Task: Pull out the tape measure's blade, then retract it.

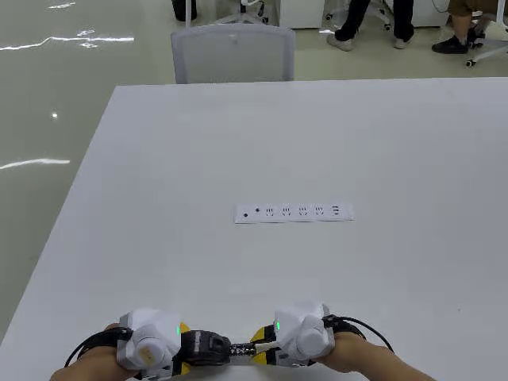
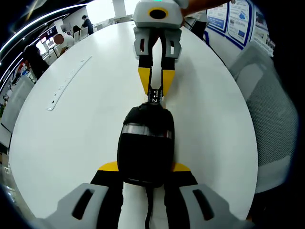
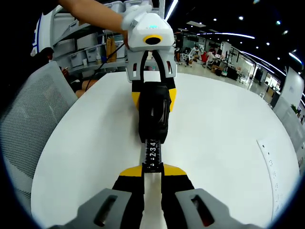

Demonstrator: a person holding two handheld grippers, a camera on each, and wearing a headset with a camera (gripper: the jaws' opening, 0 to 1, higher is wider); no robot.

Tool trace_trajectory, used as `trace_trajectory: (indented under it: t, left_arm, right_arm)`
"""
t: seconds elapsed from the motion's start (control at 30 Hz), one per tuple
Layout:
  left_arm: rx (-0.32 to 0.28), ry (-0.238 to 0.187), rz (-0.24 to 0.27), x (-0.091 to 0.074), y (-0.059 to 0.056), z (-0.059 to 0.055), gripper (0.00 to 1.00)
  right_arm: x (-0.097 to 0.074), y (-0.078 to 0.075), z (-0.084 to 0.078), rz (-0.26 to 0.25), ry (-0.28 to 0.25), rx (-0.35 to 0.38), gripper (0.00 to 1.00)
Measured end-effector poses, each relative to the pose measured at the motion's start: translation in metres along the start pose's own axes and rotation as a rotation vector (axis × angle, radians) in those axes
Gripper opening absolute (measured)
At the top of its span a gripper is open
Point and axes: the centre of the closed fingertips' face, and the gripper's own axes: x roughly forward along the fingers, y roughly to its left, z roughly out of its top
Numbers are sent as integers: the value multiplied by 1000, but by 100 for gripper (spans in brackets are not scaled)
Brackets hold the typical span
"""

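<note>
Clenches the left gripper (image 2: 145, 168) on the tape measure (image 2: 145, 138) at the worktop's (image 1: 317, 143) near edge, the right gripper (image 3: 152, 171) on its blade (image 3: 152, 152). Barely drawn out; calls next for parting both steadily, straight.

quick count from me: two grippers, left gripper (image 2: 145, 167) and right gripper (image 3: 152, 171), two jaws each, so four jaws total. two hands on them, left hand (image 1: 89, 367) and right hand (image 1: 357, 355). one tape measure (image 2: 145, 143), with one blade (image 3: 152, 153). one table (image 1: 238, 143). one power strip (image 1: 294, 212) on it, sockets too small for me to count. one chair (image 1: 232, 51) at the far end of the table. past that, the legs of two people (image 1: 373, 16) in the head view. the gripper views have a few more figures way back, too blurry to put a number on.
</note>
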Motion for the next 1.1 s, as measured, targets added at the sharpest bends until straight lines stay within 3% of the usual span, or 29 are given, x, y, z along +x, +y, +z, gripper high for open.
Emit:
trace_trajectory:
  t: [1.1]
  left_arm:
    - [4,1,-4,2,1,-2,28]
  right_arm:
    - [-11,1,-12,1,9,-15,11]
